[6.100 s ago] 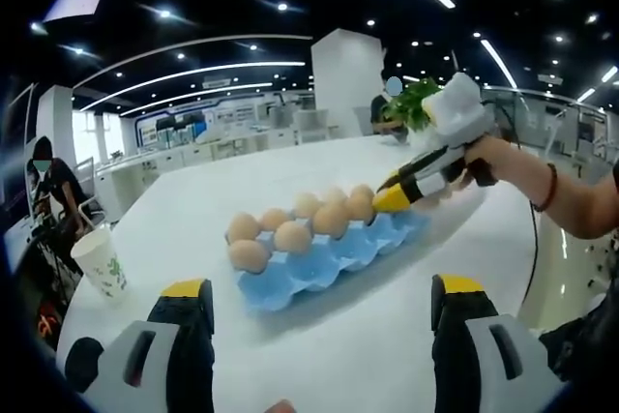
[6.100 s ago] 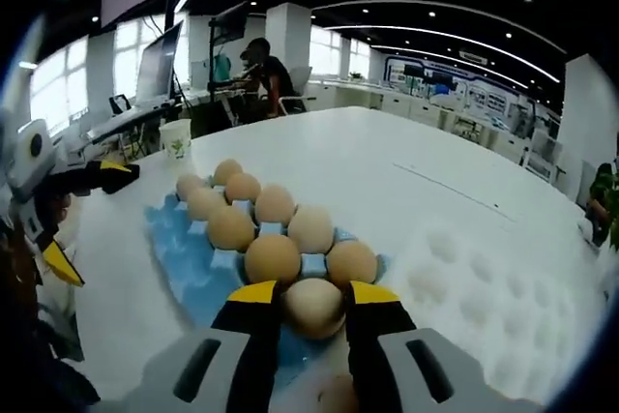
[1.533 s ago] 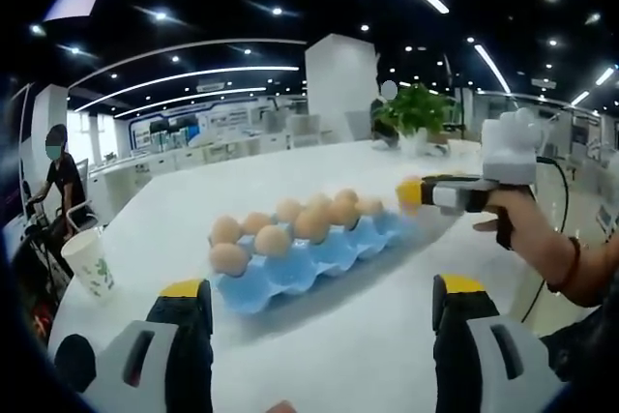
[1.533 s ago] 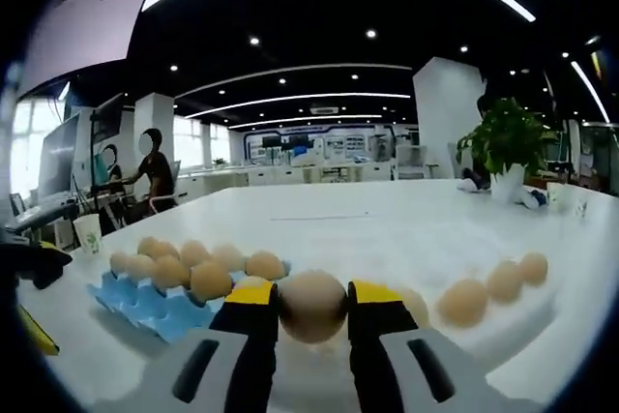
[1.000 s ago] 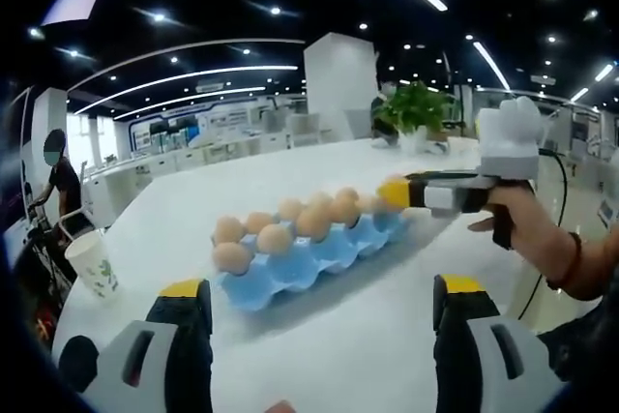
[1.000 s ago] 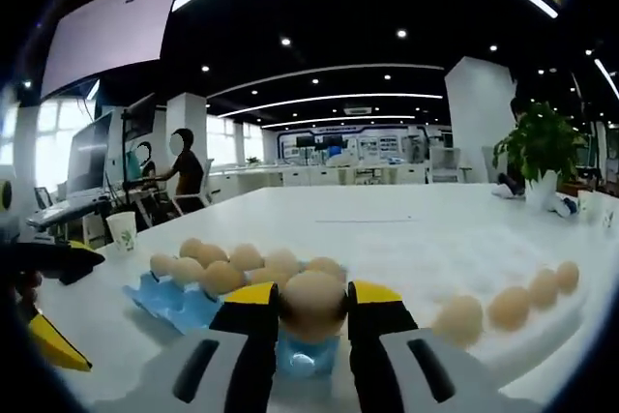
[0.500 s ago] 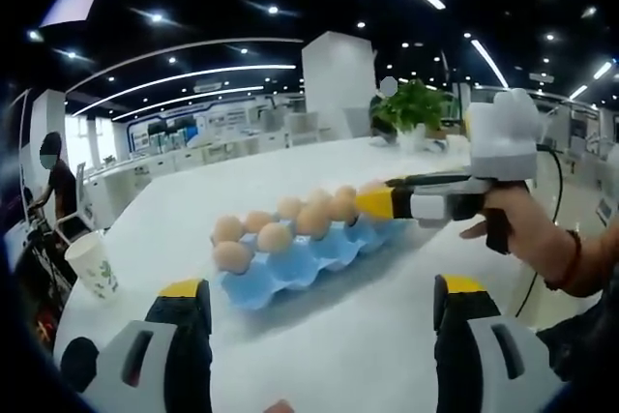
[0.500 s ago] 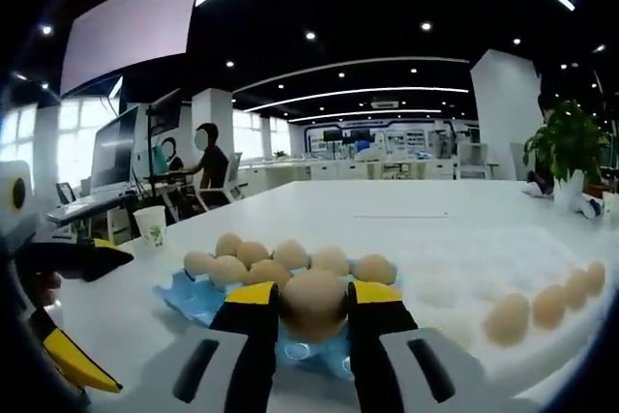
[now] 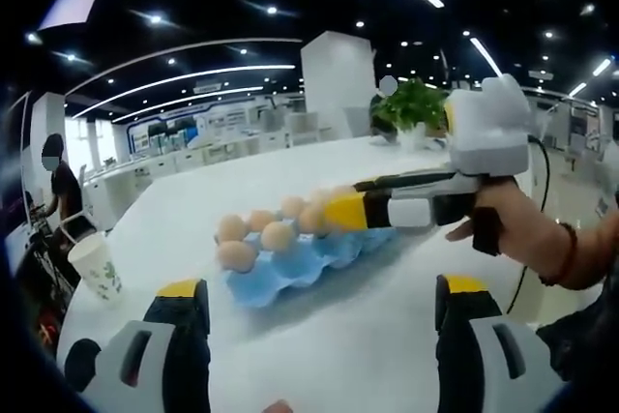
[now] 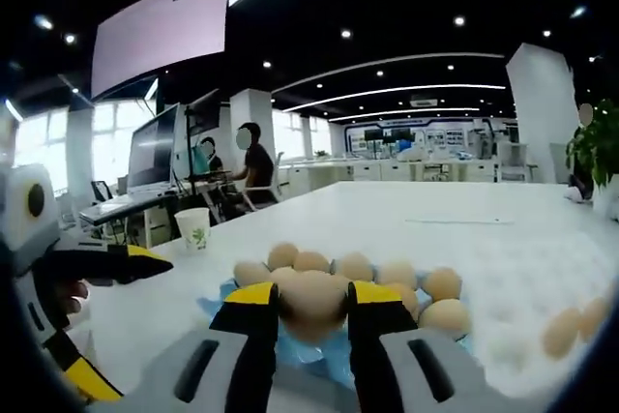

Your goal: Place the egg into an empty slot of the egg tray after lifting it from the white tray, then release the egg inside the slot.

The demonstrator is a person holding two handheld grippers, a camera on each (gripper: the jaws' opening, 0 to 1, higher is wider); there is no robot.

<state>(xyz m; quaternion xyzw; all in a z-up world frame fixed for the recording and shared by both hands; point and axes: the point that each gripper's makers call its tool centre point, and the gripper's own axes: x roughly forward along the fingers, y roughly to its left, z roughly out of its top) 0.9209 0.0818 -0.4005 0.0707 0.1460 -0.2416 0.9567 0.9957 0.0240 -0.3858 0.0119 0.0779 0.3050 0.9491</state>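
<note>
We see the right hand-held gripper (image 10: 311, 305) pinching one egg (image 10: 311, 301) between its two yellow-tipped jaws, held above the blue egg tray (image 10: 319, 353) that lies on the white bench (image 10: 426, 229). In the right gripper view we count seven more eggs already seated in the tray, in two rows behind the held one; an empty blue slot shows just under the jaws. At the right edge two eggs (image 10: 564, 332) rest on the white tray (image 10: 527, 321), apart from the blue one.

In the left gripper view the left hand-held gripper (image 9: 314, 326) holds nothing, its two jaws spread wide over bare bench (image 9: 329, 336). The right hand-held gripper (image 9: 340, 211) comes in from the right, gripped by a hand (image 9: 503, 224), its yellow tips over the far end of the egg tray (image 9: 290, 273). Here we can count about five eggs clearly; the rest are hidden behind the tips.

One paper cup (image 9: 99, 265) stands on the bench near its left edge, well apart from the tray. One potted plant (image 9: 411, 108) stands at the bench's far end.
</note>
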